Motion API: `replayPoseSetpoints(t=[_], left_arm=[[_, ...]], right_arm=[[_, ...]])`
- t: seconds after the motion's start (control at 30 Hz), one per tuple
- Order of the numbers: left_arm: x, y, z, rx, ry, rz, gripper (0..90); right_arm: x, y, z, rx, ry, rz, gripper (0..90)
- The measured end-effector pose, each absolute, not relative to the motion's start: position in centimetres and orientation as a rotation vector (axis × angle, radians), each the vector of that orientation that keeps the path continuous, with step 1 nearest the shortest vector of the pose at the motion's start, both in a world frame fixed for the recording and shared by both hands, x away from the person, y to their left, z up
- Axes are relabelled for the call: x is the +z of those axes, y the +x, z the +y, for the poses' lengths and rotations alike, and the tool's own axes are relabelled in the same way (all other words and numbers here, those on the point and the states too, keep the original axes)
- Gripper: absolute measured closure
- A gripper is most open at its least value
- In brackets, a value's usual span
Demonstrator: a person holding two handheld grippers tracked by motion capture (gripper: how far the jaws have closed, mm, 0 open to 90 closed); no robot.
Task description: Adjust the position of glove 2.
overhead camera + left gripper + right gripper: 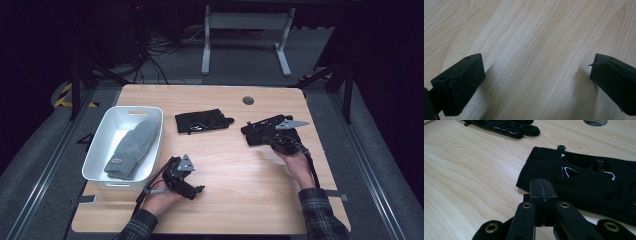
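Observation:
Two black gloves lie on the wooden table (225,170). One glove (202,121) (506,126) is flat near the middle of the far half. The other glove (261,141) (584,177) lies to its right, under my right gripper (254,132). In the right gripper view that gripper (542,186) is shut, its pads pressed flush at the glove's cuff edge, and I see no fabric between them. My left gripper (200,190) (536,75) rests low over bare wood near the front, jaws wide open with nothing between them.
A white bin (100,150) stands at the table's left side with a grey knitted piece (132,147) lying in it. A round cable hole (248,100) (595,122) sits near the far edge. Beyond the table, a white desk frame stands on the floor.

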State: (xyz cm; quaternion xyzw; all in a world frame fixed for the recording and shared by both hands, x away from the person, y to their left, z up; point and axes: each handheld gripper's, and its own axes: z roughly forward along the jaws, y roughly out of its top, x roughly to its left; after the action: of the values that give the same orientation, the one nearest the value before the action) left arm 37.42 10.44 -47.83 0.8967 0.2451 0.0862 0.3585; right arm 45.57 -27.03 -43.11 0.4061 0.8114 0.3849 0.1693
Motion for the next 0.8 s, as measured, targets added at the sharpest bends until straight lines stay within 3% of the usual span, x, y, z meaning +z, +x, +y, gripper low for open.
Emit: replayPoseSetpoints(t=[0.43,0.8], left_arm=[[-47.8,37.4,10.5,0.221,2.312,0.63,0.2],[-47.8,37.4,10.5,0.221,2.312,0.63,0.2]], right_arm=[[-45.3,48.7,-24.6,1.042,1.185,2.349,90.0],[-45.6,47.2,-24.9,1.047,1.154,2.398,90.0]])
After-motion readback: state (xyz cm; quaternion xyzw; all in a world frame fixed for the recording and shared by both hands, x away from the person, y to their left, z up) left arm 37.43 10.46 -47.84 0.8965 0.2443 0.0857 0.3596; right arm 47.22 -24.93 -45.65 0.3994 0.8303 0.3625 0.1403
